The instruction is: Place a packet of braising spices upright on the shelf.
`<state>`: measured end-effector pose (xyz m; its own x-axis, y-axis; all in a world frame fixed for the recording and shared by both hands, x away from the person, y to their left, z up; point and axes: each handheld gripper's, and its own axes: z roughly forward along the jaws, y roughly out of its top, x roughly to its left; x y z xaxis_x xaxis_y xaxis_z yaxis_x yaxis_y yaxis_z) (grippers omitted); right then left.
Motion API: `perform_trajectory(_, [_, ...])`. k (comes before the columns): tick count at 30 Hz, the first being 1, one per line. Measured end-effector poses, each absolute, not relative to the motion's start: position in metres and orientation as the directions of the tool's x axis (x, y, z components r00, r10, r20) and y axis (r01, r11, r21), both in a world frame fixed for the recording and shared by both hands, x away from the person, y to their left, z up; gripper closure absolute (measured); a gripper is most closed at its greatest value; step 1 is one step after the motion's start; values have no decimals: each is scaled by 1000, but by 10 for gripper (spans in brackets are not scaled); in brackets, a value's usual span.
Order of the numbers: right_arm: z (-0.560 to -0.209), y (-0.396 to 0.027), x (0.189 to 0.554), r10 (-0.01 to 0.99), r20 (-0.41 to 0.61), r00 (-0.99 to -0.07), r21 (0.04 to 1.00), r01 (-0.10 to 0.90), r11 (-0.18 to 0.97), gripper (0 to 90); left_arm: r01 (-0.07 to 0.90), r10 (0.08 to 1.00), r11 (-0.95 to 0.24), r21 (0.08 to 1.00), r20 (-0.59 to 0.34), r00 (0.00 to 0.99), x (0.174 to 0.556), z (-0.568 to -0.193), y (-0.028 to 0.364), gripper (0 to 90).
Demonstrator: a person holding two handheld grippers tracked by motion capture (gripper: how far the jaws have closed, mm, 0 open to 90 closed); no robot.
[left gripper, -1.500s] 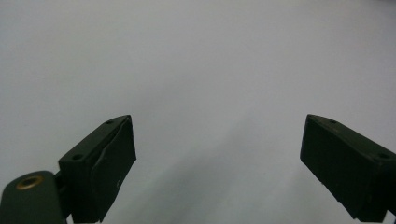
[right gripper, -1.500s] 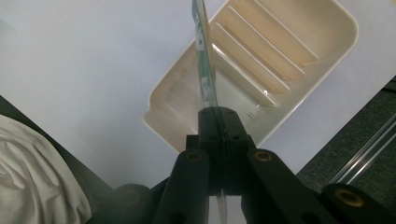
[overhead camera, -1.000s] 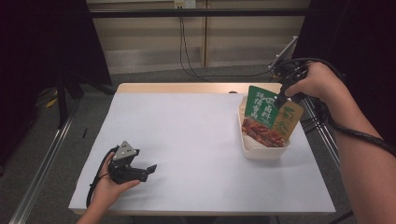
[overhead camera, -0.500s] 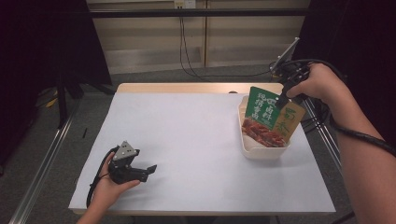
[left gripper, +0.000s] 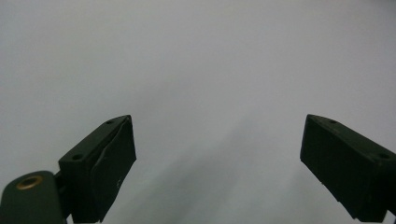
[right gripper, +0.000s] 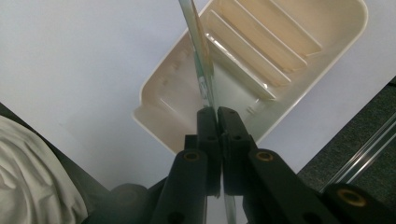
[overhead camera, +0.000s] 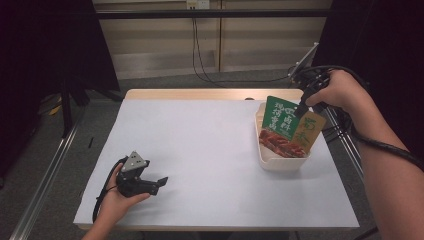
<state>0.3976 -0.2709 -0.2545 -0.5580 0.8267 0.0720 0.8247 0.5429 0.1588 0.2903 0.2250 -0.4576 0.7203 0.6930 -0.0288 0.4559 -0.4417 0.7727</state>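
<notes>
My right gripper (overhead camera: 300, 111) is shut on the top edge of a flat food packet (overhead camera: 285, 127), green above with a picture of red meat and a tan corner. The packet hangs upright with its lower end inside a cream plastic tray (overhead camera: 270, 159) at the table's right side. In the right gripper view the jaws pinch the thin packet (right gripper: 198, 51) edge-on above the ribbed tray (right gripper: 163, 79). My left gripper (overhead camera: 161, 181) lies low on the white table near the front left, held by a hand, its jaws open with nothing between them (left gripper: 219, 158).
The white table cover (overhead camera: 200, 150) spreads between the two hands. A metal rail (overhead camera: 345, 140) runs along the table's right edge, and cables (overhead camera: 200, 55) trail on the floor behind the table. Dark curtains stand at both sides.
</notes>
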Motion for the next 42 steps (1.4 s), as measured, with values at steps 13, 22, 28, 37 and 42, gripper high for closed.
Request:
perform_trajectory(13, [-254, -272, 398, 830, 60, -554, 178, 824, 537, 791, 456, 693, -442, 772, -29, 720, 290, -457, 225, 103])
perform_trajectory(22, [-250, -269, 401, 824, 28, -565, 201, 811, 549, 644, 452, 691, -444, 773, -26, 723, 291, -457, 226, 103])
perform_trajectory(28, [-247, -268, 401, 821, 16, -571, 198, 807, 557, 545, 458, 694, -440, 773, -32, 720, 290, -457, 225, 103])
perform_trajectory(37, [-241, -265, 402, 817, -5, -576, 197, 801, 566, 377, 454, 688, -433, 779, -40, 725, 291, -458, 226, 103])
perform_trajectory(42, [-238, -262, 403, 804, -27, -593, 193, 787, 587, 287, 465, 694, -426, 776, -50, 719, 291, -458, 226, 103])
